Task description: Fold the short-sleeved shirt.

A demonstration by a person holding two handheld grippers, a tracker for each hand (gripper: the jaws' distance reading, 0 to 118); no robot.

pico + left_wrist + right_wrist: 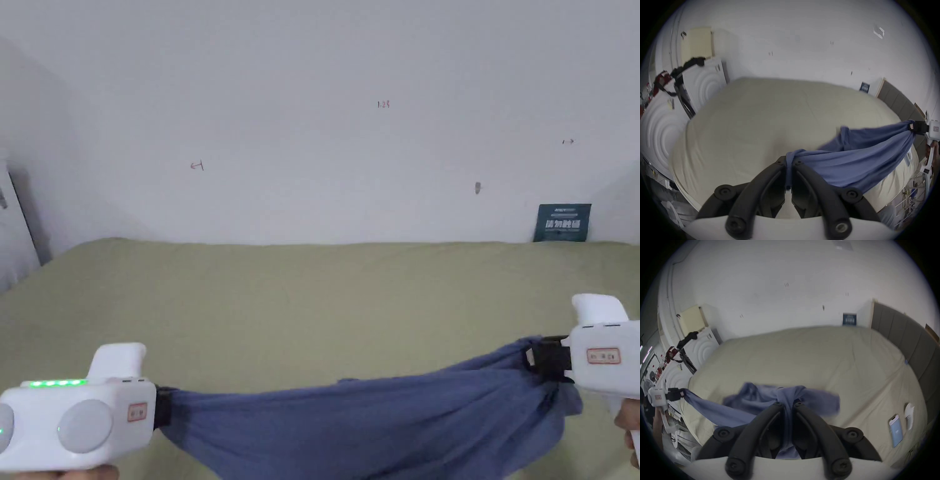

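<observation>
Blue shirt (375,419) strung between two grippers above the bed (312,294).

The left gripper (789,164) pinches one bunched end, the right gripper (788,404) the other, both with jaws pressed together on cloth. The shirt sags in the middle over the bed's near edge. A phone (896,430) lies on the bed, right of the shirt.

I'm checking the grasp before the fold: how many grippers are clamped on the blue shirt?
2. The left gripper pinches one bunched end of the blue shirt; the right gripper pinches the opposite end. The shirt sags between them.
</observation>
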